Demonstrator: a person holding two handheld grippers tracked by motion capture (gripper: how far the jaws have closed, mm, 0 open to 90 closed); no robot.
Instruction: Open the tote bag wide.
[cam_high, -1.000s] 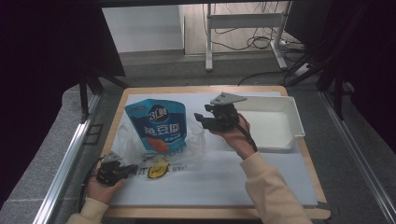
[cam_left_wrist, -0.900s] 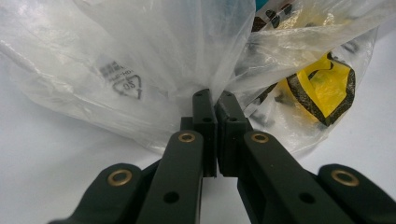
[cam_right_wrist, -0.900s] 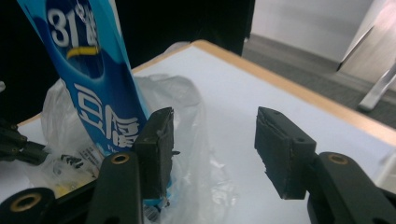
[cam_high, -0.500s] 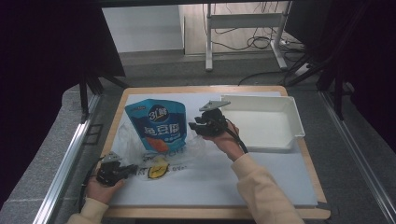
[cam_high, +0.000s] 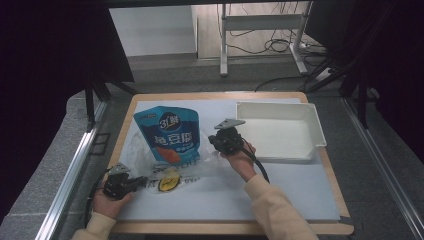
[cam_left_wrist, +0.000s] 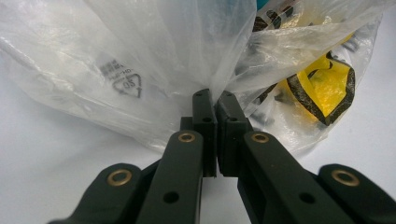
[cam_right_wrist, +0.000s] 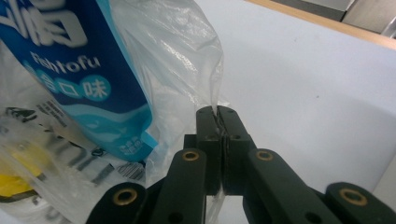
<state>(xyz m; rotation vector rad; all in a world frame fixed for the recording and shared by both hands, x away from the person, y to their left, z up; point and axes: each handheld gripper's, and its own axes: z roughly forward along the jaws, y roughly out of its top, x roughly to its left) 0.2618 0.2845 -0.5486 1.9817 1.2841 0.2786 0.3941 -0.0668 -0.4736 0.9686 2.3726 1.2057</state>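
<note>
A clear, crumpled plastic bag (cam_high: 150, 162) lies on the worktop, its mouth around the lower part of a blue pouch (cam_high: 171, 134) lying flat.

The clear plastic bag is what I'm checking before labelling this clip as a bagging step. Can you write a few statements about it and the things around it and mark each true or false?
1. The left gripper is shut on the clear plastic bag. True.
2. The right gripper stands open above the bag. False: its jaws have just been closing and now pinch the bag's edge.
3. The blue pouch lies in the white tray. False: it rests by the bag on the table mat, left of the tray.
4. The bag bears a yellow and black print. True.
</note>
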